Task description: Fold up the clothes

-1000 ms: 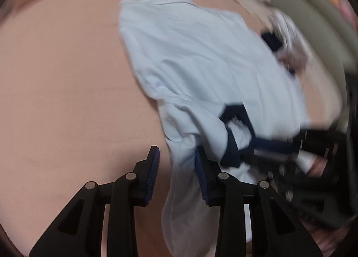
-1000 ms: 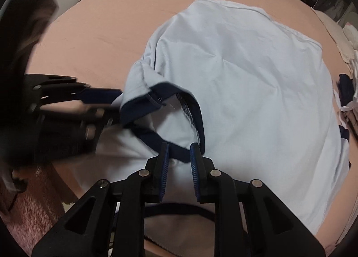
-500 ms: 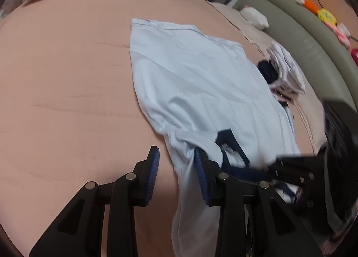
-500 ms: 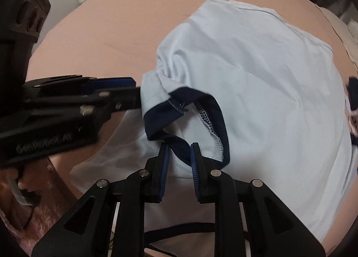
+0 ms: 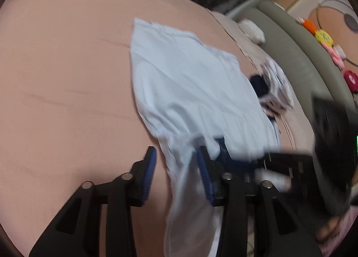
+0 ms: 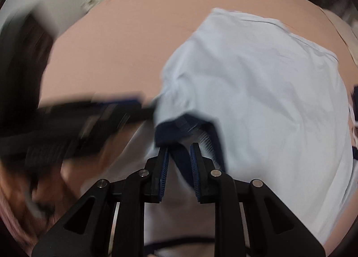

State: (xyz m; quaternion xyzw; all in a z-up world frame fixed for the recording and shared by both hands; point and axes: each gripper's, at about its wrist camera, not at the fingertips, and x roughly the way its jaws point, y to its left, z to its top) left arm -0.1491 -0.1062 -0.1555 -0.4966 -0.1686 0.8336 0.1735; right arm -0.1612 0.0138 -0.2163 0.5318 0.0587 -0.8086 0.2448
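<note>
Right gripper (image 6: 179, 156): jaws narrowly parted, navy collar band (image 6: 182, 160) of the pale blue shirt (image 6: 257, 100) between the pads; whether it is truly clamped cannot be told. Left gripper (image 5: 176, 165): jaws wide apart, a hanging fold of the shirt (image 5: 190, 91) passing between them, touching the right finger. Shirt body lies spread on the peach bed sheet (image 5: 67, 78). Small pile of other garments (image 5: 275, 86) sits beside its far edge.

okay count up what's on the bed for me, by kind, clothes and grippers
Light blue T-shirt with navy collar: 1
Small pile of white and navy clothes at the bed's edge: 1
Grippers: 2, the left gripper and the right gripper
Total: 4
</note>
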